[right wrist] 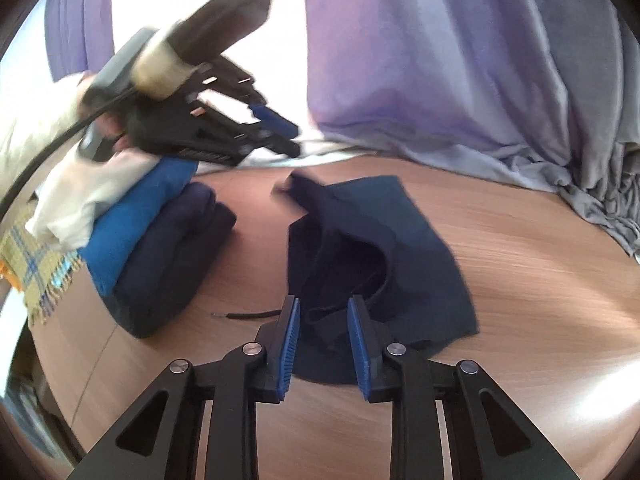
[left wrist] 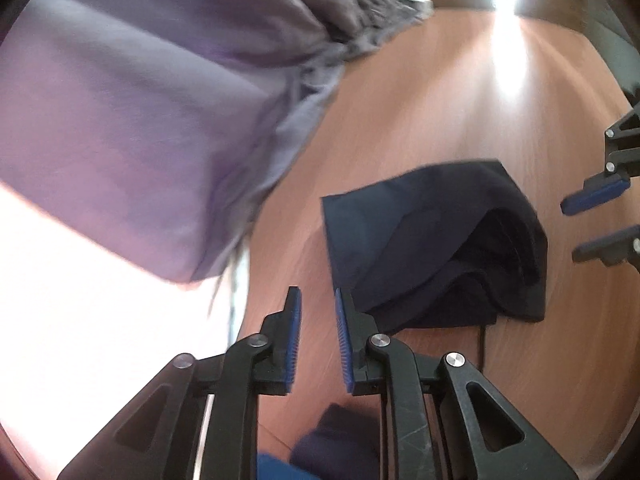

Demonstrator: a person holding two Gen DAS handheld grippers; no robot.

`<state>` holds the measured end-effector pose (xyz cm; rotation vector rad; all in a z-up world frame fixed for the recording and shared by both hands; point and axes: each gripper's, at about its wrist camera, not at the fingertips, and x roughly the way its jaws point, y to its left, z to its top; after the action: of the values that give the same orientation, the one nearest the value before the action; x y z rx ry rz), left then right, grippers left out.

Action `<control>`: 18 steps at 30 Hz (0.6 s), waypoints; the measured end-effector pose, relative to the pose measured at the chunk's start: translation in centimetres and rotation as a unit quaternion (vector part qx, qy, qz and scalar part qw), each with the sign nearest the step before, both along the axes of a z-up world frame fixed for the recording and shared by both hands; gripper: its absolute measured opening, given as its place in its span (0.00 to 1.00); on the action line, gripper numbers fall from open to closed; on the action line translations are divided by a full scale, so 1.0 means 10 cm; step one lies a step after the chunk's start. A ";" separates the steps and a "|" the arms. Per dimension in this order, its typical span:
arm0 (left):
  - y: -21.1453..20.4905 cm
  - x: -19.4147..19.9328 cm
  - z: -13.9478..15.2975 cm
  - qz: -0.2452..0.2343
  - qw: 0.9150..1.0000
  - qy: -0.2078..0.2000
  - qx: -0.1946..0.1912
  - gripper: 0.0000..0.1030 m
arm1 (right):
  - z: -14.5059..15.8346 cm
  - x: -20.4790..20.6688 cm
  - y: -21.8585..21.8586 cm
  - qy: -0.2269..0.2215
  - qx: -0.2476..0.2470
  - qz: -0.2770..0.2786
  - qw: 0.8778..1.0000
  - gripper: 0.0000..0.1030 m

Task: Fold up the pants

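Dark navy pants [left wrist: 436, 240] lie folded in a loose bundle on the wooden table [left wrist: 460, 100], with a thin drawstring [left wrist: 482, 344] trailing out. My left gripper [left wrist: 318, 300] is open and empty, held above the table just left of the pants. My right gripper [right wrist: 323, 308] is open and empty, its jaws standing over the near edge of the pants [right wrist: 376, 248]. The right gripper also shows at the right edge of the left wrist view [left wrist: 592, 220], and the left gripper shows in the right wrist view [right wrist: 288, 136], raised at the far left.
A stack of folded clothes [right wrist: 160, 240], blue and navy, with a white cloth and a plaid cloth [right wrist: 36, 276], sits at the table's left. A purple-grey curtain [right wrist: 440, 60] hangs behind the far edge of the table. The drawstring [right wrist: 248, 315] lies on bare wood.
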<state>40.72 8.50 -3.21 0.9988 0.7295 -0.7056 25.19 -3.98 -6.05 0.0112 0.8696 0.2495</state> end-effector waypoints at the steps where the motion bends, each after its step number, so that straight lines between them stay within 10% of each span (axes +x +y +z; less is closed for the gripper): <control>1: 0.03 -0.05 0.05 0.020 1.000 -0.001 -0.017 0.25 | 0.03 -0.03 -0.05 -0.008 0.001 -0.006 1.000 0.25; 6: 0.21 -0.36 0.23 0.088 0.989 0.019 -0.121 0.27 | 0.10 -0.08 -0.32 -0.017 0.018 -0.022 0.999 0.28; 11: 0.36 -0.63 0.15 0.186 0.957 0.034 -0.220 0.28 | 0.12 -0.13 -0.40 -0.024 0.006 0.001 1.000 0.29; 18: 0.14 -1.10 -0.24 0.158 0.946 0.078 -0.271 0.28 | -0.06 -0.16 -0.36 0.002 0.006 0.055 0.998 0.36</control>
<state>29.68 9.89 -5.58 0.3139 0.7553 -0.6569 23.60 -7.62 -6.66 -0.0254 0.8735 0.3567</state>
